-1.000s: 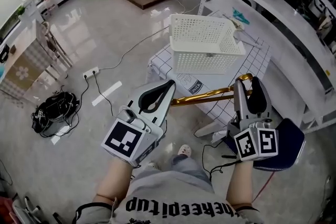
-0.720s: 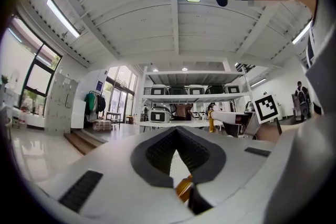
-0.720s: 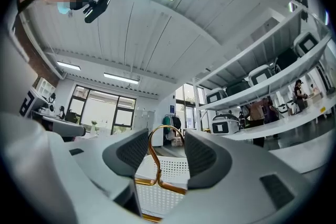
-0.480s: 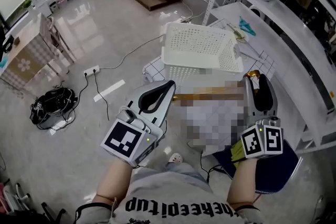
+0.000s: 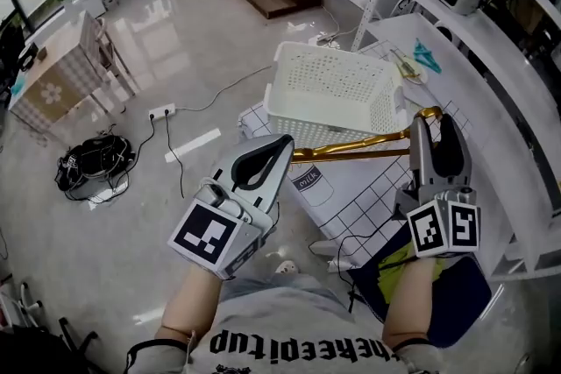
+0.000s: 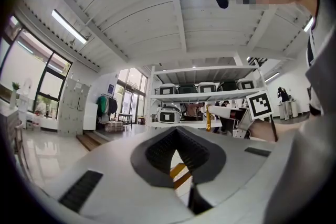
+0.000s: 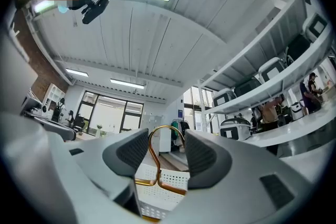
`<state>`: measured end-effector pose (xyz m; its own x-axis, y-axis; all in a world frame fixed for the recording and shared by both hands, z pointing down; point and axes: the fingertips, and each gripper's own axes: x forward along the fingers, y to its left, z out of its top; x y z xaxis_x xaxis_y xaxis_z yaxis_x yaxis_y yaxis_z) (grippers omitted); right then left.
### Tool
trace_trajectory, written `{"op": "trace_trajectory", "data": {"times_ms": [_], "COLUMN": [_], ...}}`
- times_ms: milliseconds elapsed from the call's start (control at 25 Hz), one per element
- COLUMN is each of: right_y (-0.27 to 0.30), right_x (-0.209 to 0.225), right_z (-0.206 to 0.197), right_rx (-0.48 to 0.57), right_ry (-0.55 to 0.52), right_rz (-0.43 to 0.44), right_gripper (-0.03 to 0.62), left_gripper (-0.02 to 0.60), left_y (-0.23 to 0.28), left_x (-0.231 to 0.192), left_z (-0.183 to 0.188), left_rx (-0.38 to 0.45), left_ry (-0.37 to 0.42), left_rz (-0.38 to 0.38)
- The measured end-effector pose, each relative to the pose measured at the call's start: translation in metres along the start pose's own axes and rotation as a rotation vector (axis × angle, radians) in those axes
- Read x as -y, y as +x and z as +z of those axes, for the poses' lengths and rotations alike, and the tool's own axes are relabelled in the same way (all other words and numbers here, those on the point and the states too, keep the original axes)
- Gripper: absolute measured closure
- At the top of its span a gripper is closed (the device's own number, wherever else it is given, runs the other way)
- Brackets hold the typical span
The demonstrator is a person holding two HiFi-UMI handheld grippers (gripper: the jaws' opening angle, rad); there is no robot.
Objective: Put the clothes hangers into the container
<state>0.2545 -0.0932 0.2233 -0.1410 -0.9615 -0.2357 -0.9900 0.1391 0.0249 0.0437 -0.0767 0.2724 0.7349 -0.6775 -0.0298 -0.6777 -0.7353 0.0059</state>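
Gripping the gold hanger (image 5: pixel 351 151) by its hook, the right claw (image 5: pixel 434 120) sits lower right, under the white basket (image 5: pixel 333 92). At centre the left claw (image 5: pixel 285 140) is closed, empty.

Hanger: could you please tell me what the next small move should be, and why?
Probably lift the hanger forward over the basket: the left gripper and right gripper hold it level just short of the near wall, not yet inside.
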Motion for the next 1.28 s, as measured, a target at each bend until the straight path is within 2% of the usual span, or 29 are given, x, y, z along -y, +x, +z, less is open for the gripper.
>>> {"op": "trace_trajectory", "data": {"times_ms": [520, 680, 840, 1080, 1280], "right_y": [0.037, 0.055, 0.077, 0.112, 0.137], "right_x": [0.015, 0.018, 0.023, 0.023, 0.021], "right_z": [-0.006, -0.008, -0.009, -0.022, -0.038], "right_rx": [0.015, 0.013, 0.016, 0.011, 0.0], "right_ry": [-0.011, -0.022, -0.033, -0.046, -0.039], "right_rz": [0.002, -0.014, -0.03, -0.028, -0.01], "right_gripper": [0.359, 0.359, 0.359, 0.358, 0.358], "left_gripper": [0.568, 0.568, 0.568, 0.568, 0.568], "left_y": [0.022, 0.037, 0.051, 0.069, 0.084], "left_x": [-0.017, -0.034, -0.057, -0.083, -0.106], "left_z": [-0.011, -0.008, -0.001, -0.003, -0.003], "left_rx": [-0.026, -0.023, 0.029, -0.023, -0.001], "left_ry": [-0.006, -0.001, 0.031, 0.004, 0.024], "left_rz": [0.007, -0.004, -0.002, 0.0, 0.012]}}
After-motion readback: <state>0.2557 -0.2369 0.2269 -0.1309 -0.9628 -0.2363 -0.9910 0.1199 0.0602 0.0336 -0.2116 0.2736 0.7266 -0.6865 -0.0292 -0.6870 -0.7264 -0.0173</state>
